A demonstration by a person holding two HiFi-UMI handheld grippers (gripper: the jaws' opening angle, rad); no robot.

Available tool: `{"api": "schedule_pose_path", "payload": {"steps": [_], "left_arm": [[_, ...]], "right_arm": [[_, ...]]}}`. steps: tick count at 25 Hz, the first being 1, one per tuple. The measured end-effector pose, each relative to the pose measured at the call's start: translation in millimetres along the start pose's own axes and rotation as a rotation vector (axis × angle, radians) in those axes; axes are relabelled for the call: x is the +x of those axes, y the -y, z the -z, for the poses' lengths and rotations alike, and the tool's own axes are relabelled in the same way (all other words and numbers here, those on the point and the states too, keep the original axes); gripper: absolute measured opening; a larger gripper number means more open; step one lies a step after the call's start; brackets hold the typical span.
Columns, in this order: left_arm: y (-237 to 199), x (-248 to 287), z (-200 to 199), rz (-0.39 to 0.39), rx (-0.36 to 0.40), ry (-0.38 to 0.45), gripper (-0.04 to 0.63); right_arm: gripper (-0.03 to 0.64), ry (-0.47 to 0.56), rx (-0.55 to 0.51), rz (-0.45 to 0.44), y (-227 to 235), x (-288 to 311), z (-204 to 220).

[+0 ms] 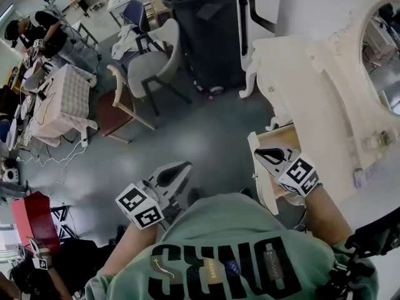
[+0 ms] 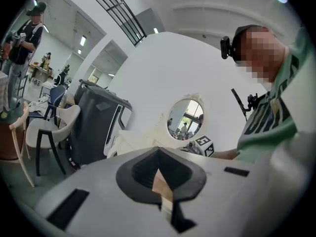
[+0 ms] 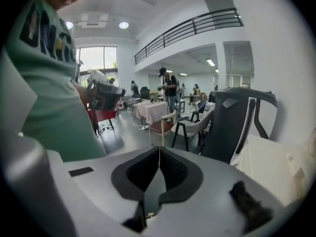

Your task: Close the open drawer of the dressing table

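The drawer (image 1: 262, 183) is standing open, sticking out of the front edge of the table (image 1: 312, 86) on the side nearest the person, below the oval mirror (image 1: 381, 55). Its pale front panel is facing away from the table toward the open floor, and a strip of its wooden inside is showing between panel and table. Its line of travel is therefore running from the panel straight back into the table front, which in the head view means toward the right. The right claw (image 1: 264, 155) is hanging just over the panel's top rim. Whether it is touching the rim I cannot tell. Its jaws are lying pressed together with nothing between them, as the right gripper view is showing at the claw (image 3: 159, 154), with the table's cream edge (image 3: 266, 167) off to its right. The left claw (image 1: 181, 169) is hovering over the floor, well apart from the drawer on the side away from the table. In the left gripper view that claw (image 2: 158, 154) is looking closed too, its pads meeting at the tip and gripping nothing I can make out, and it is pointing toward the mirror (image 2: 185, 118). So the right hand is clearly the nearer one. By my reading, the coming move is asking for a flat push with the closed right claw on the outer face of the panel, along the drawer's own line into the table; a skewed push is likely risking a jam.
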State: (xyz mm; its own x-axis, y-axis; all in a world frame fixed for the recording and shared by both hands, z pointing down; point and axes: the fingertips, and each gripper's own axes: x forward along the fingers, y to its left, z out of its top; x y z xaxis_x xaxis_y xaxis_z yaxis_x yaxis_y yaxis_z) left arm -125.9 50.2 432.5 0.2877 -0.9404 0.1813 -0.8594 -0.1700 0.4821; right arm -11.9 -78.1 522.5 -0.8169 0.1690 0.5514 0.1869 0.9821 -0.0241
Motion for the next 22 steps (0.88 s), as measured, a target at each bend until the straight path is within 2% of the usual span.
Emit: {"api": "schedule_pose_path", "payload": {"steps": [10, 11, 13, 15, 22], "left_arm": [[-39.3, -18.7, 19.0, 0.025, -0.021, -0.061, -0.003], [-41.1, -20.8, 20.8, 0.025, -0.024, -0.066, -0.003], [-44.0, -25.6, 24.1, 0.020, -0.029, -0.074, -0.003], [-46.7, -31.2, 26.7, 0.008, -0.035, -0.077, -0.003], [-50.3, -45.9, 37.1, -0.037, -0.058, -0.083, -0.003]], "right_arm": [[0.014, -0.482, -0.179, -0.097, -56.9, 64.1, 141.3], [0.025, -0.527, -0.194, -0.113, -61.4, 67.3, 154.3], [0.105, -0.620, -0.221, -0.150, -69.0, 72.7, 180.7], [0.134, -0.707, -0.250, -0.184, -75.0, 76.9, 204.5], [0.167, -0.946, -0.461, -0.239, -83.3, 89.7, 266.4]]}}
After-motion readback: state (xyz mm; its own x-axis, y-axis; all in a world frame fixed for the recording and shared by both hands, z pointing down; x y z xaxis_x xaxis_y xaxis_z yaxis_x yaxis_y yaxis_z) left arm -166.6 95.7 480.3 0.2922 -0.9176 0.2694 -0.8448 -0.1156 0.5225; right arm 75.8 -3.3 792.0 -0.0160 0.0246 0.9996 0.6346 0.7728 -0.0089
